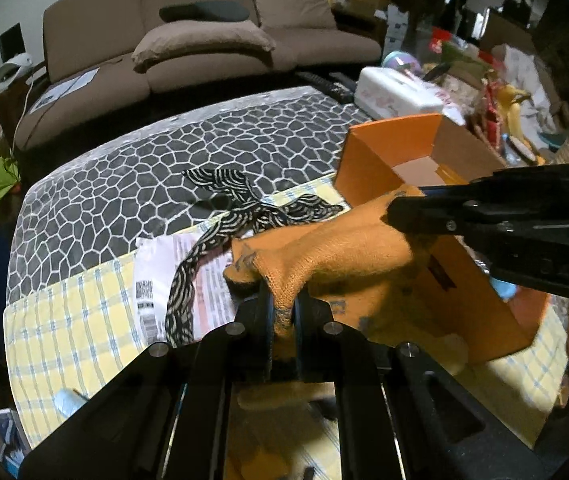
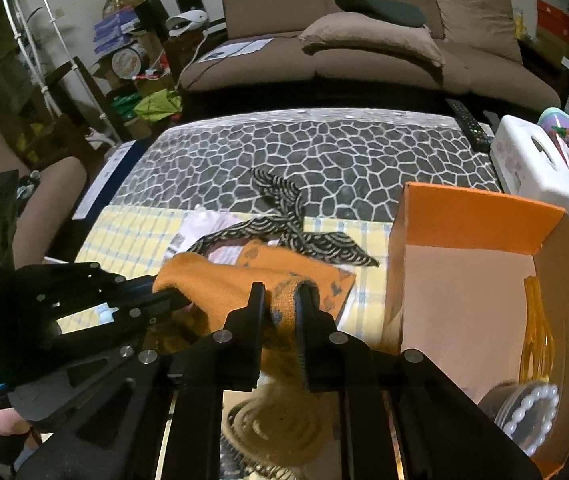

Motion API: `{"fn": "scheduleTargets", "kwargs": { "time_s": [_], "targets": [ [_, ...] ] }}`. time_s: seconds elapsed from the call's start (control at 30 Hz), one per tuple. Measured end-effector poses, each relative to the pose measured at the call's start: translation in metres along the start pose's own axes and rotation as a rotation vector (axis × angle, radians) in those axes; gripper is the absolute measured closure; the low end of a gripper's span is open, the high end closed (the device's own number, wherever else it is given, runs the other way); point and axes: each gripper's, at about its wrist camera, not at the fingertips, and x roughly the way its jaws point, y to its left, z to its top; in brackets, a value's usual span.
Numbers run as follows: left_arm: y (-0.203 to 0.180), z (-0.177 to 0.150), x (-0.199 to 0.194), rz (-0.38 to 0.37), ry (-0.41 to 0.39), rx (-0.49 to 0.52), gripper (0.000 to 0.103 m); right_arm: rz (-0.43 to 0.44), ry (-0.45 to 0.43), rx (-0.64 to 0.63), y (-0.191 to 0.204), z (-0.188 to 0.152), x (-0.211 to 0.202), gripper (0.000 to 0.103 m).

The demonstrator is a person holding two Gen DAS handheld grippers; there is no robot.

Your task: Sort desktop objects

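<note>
**2 claws hold 1 orange cloth**

Left wrist view: The left claw point(image 1: 283, 312) is squeezed tight on a fold of the orange cloth point(image 1: 332, 252). The cloth fills the thin gap between its 2 fingers. The cloth stretches up and to the right, where the right claw point(image 1: 394, 210) pinches its other end. The cloth hangs in the air between them, above the yellow checked mat point(image 1: 68, 320). An orange box point(image 1: 388, 148) stands open just behind the cloth, on the right. A black and white striped ribbon point(image 1: 244, 204) lies on the mat and on the gray stone-pattern table point(image 1: 144, 168). Part of it crosses a white paper point(image 1: 152, 280) with small print. A white tissue box point(image 1: 396, 92) sits behind the orange box. A brown sofa point(image 1: 204, 32) is far back.

Right wrist view: The right claw point(image 2: 282, 312) is shut tight on a thick edge of the cloth point(image 2: 220, 280), which has dark marks on it. The left claw point(image 2: 172, 294) comes in from the left and grips the cloth's other end. The orange box point(image 2: 472, 220) is open on the right, close beside the cloth. Inside it I see yellow strands point(image 2: 536, 332) and a ring of white beads point(image 2: 532, 412). The ribbon point(image 2: 280, 224) lies behind the cloth on the mat point(image 2: 132, 232) and table point(image 2: 324, 152). A remote point(image 2: 468, 120) lies at the table's far edge, near the tissue box point(image 2: 532, 164).
</note>
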Motion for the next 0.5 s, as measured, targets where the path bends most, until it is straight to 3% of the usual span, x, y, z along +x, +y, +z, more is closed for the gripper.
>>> {"fn": "scheduleTargets", "kwargs": {
  "time_s": [0.37, 0.5],
  "targets": [
    [0.007, 0.003, 0.054, 0.017, 0.064, 0.011, 0.095, -0.075, 0.032, -0.074, -0.011, 0.007, 0.039, 0.082],
    [0.013, 0.000, 0.060, 0.040, 0.077, -0.009, 0.085, -0.077, 0.015, -0.053, -0.016, 0.007, 0.039, 0.063]
  ]
}}
